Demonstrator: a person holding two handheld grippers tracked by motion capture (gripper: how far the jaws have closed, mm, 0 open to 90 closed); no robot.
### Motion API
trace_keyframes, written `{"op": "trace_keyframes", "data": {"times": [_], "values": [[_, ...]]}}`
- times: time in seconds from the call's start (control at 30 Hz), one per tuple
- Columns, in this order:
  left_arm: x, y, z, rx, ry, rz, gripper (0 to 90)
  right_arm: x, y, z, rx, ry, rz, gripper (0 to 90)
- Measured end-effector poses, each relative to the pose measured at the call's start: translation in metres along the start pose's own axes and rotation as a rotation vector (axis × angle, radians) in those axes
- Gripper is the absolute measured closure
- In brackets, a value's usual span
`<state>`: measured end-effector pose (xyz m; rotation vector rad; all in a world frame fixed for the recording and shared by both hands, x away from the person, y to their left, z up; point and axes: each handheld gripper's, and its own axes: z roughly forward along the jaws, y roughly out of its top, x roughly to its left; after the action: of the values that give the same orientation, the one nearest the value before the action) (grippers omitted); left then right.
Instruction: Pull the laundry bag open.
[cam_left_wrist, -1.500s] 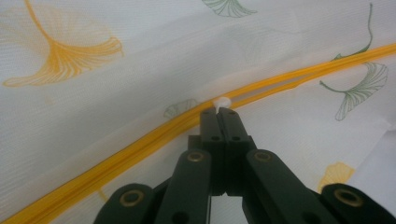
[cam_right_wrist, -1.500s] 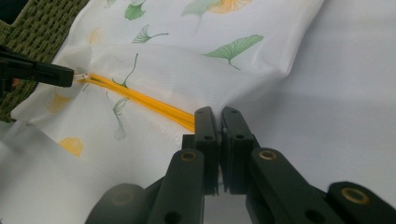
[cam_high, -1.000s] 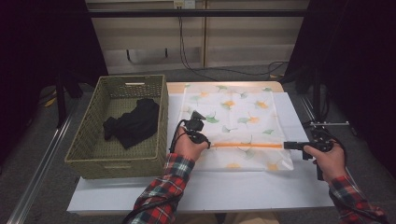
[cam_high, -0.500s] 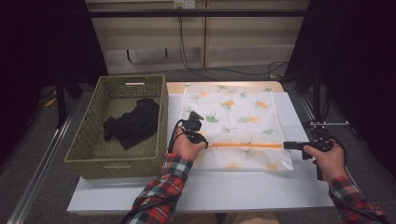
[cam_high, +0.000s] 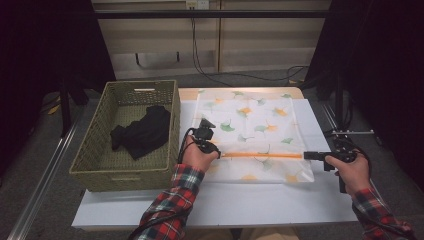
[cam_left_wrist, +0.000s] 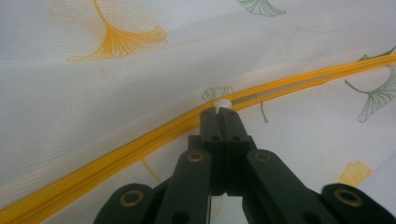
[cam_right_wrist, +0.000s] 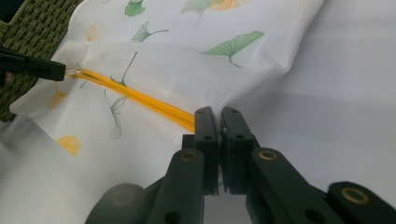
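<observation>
Under it all is the white counter (cam_high: 240, 205), with the woven basket (cam_high: 95, 155) at its left edge and a black garment (cam_high: 142, 132) lying inside it. Beside the basket lies the white mesh bag (cam_high: 250, 120) printed with ginkgo leaves, flat on the counter, its yellow zipper (cam_high: 262, 155) running across the near part between my two hands. The basket, the garment and the bag sit where they were a second ago.

My left hand-held gripper (cam_left_wrist: 219, 111) is closed on the small white zipper pull (cam_left_wrist: 222, 102), jaws pressed together at the basket end of the zipper. Over the last second my left hand (cam_high: 196, 156) has barely shifted, and it stays at that end.

My right hand-held gripper (cam_right_wrist: 217, 116) is closed on the other end of the zipper, at the bag's right edge; the yellow tape runs straight into the shut jaws and the fabric puckers up around them. My right hand (cam_high: 350, 170) has held its place too, so the zipper stays drawn in a straight line between both grippers.
</observation>
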<state>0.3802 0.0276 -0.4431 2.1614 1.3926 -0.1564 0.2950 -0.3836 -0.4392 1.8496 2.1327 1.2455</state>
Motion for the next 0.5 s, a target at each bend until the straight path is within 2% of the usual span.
{"op": "trace_keyframes", "data": {"times": [0.3, 0.33, 0.5], "values": [[0.0010, 0.0003, -0.0016, -0.006, 0.003, -0.003, 90.0, -0.0001, -0.0002, 0.0000, -0.001, 0.004, 0.004, 86.8], [0.0013, 0.0004, -0.0020, -0.007, 0.017, 0.002, 90.0, -0.0001, -0.0001, 0.0000, -0.002, 0.005, 0.005, 86.9], [0.0023, -0.0005, -0.0029, -0.008, 0.013, -0.013, 90.0, -0.0012, -0.0003, -0.0001, -0.002, 0.004, 0.009, 86.8]]}}
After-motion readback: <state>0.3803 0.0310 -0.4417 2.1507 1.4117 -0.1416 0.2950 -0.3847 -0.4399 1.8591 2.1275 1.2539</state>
